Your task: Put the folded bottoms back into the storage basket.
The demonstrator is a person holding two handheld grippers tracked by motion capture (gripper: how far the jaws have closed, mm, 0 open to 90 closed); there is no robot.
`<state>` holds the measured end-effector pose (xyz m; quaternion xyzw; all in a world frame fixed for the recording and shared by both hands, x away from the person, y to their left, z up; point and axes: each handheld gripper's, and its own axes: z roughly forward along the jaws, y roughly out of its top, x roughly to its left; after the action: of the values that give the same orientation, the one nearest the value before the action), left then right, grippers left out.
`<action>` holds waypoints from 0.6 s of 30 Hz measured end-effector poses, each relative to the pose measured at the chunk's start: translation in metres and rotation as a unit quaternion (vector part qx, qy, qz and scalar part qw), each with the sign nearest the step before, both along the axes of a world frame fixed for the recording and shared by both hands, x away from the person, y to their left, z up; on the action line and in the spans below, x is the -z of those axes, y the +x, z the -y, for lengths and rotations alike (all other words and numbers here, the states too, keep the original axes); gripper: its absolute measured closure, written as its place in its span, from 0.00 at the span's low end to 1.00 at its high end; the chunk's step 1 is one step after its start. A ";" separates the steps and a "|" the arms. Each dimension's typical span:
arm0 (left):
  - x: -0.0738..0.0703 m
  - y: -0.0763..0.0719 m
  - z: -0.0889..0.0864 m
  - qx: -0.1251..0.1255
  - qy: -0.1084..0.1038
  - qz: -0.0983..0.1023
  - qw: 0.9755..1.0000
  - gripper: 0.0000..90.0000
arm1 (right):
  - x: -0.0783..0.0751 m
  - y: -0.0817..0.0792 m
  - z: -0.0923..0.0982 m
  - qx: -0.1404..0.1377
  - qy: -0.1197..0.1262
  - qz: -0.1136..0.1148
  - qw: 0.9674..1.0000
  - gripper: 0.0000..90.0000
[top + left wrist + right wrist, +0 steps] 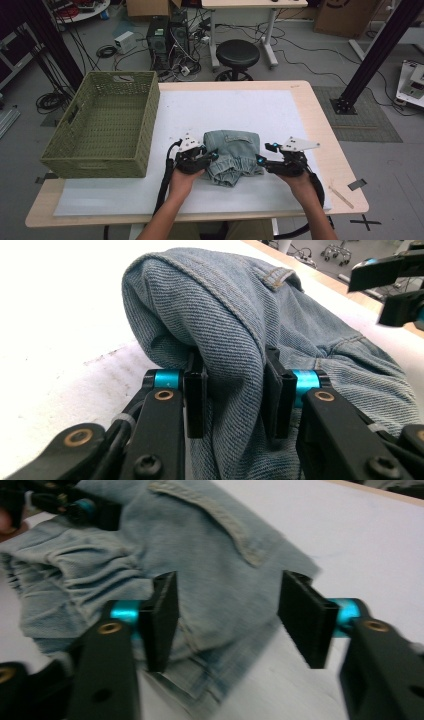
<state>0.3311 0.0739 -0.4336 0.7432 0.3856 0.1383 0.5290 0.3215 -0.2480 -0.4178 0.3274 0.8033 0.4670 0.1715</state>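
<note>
A folded pair of light-blue jeans [232, 150] lies on the white mat near the table's front. My left gripper [212, 156] is at the bundle's left side; in the left gripper view its pads [195, 395] pinch a thick fold of denim [225, 305] between them. My right gripper [260, 161] is at the bundle's right side. In the right gripper view, which is blurred, the jaws stand apart around the jeans' [200, 555] near edge, with one pad [162, 620] over the cloth and the other [305, 620] beside it over the mat.
A green woven basket [100, 165] stands on the table's left side, close to my left hand. The white mat [225, 105] covers most of the tabletop. A black stool [237, 52] and computer towers stand on the floor behind the table.
</note>
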 end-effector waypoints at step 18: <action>0.007 -0.001 -0.007 -0.039 -0.008 -0.025 0.999 0.44 | 0.022 0.010 -0.027 -0.031 -0.071 -0.040 0.996 0.70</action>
<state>0.3303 0.0805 -0.4405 0.7263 0.4286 0.1371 0.5196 0.3316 -0.2214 -0.4399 0.3074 0.8504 0.4008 0.1471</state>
